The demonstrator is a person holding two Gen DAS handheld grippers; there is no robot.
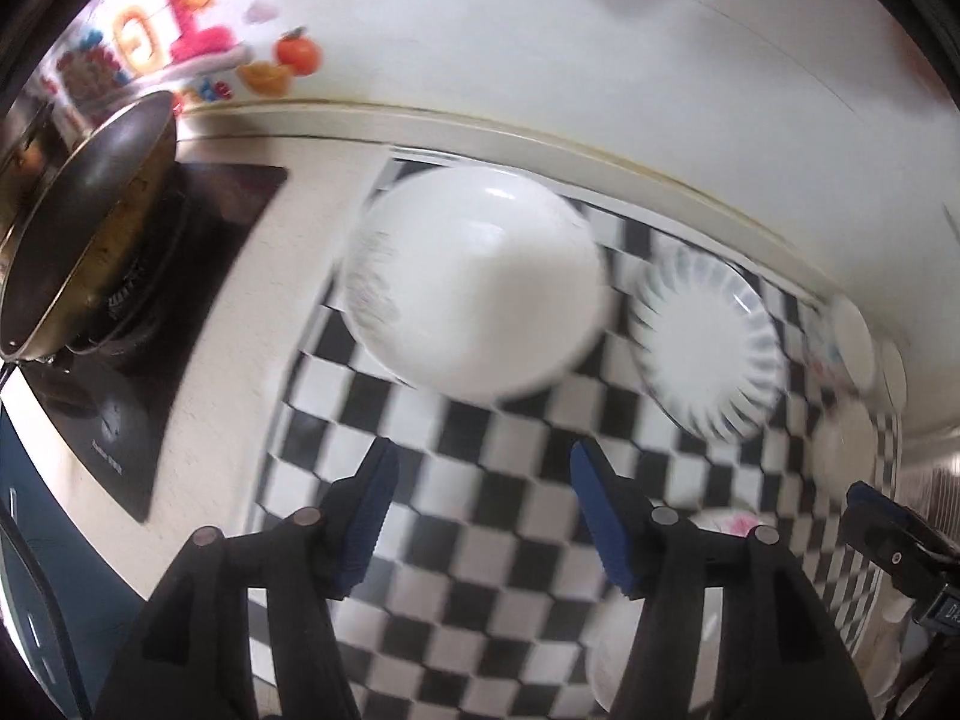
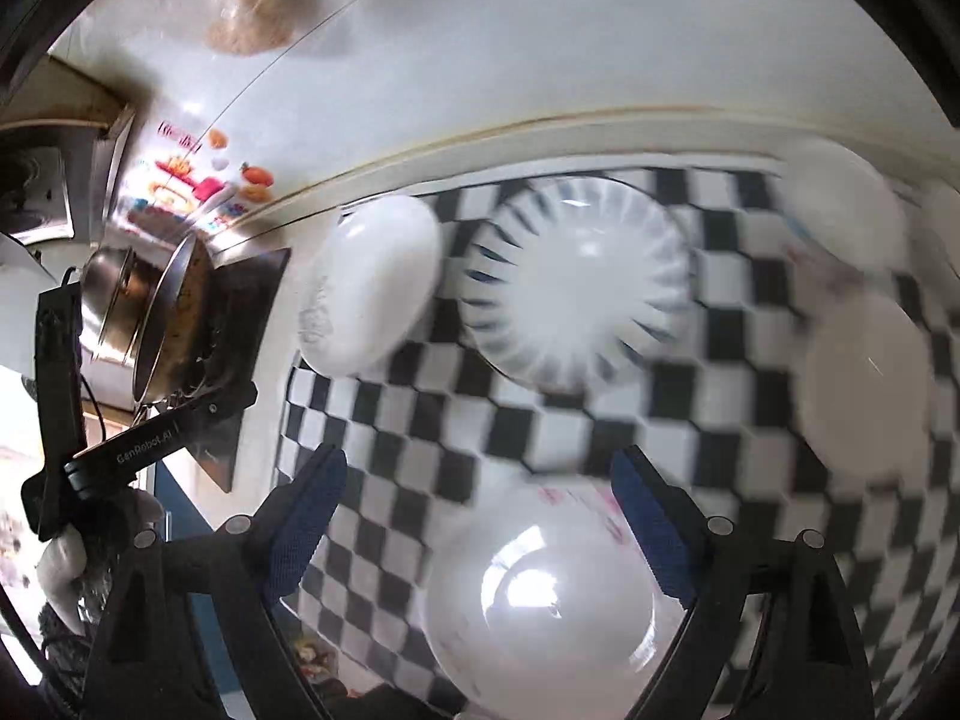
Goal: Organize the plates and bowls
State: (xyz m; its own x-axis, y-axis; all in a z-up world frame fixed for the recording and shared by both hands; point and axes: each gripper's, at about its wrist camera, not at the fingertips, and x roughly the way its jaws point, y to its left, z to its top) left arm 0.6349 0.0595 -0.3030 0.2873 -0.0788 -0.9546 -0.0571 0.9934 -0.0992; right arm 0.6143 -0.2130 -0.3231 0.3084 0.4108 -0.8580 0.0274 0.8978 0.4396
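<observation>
A black-and-white checkered cloth (image 1: 468,588) covers the counter. On it a plain white bowl (image 1: 474,282) lies ahead of my left gripper (image 1: 483,468), which is open and empty. To its right is a white plate with dark radial stripes (image 1: 708,342). In the right wrist view the striped plate (image 2: 576,276) is in the middle, the white bowl (image 2: 372,282) to its left, a white plate (image 2: 864,384) at right. A white bowl with pink marks (image 2: 540,594) lies between the fingers of my open right gripper (image 2: 480,474). Both views are blurred.
A gas hob (image 1: 150,360) with a dark wok (image 1: 90,228) stands left of the cloth. A white tiled wall (image 1: 600,60) with colourful stickers runs behind. More white dishes (image 1: 852,336) sit at the cloth's far right. The left gripper's body (image 2: 150,450) shows at left.
</observation>
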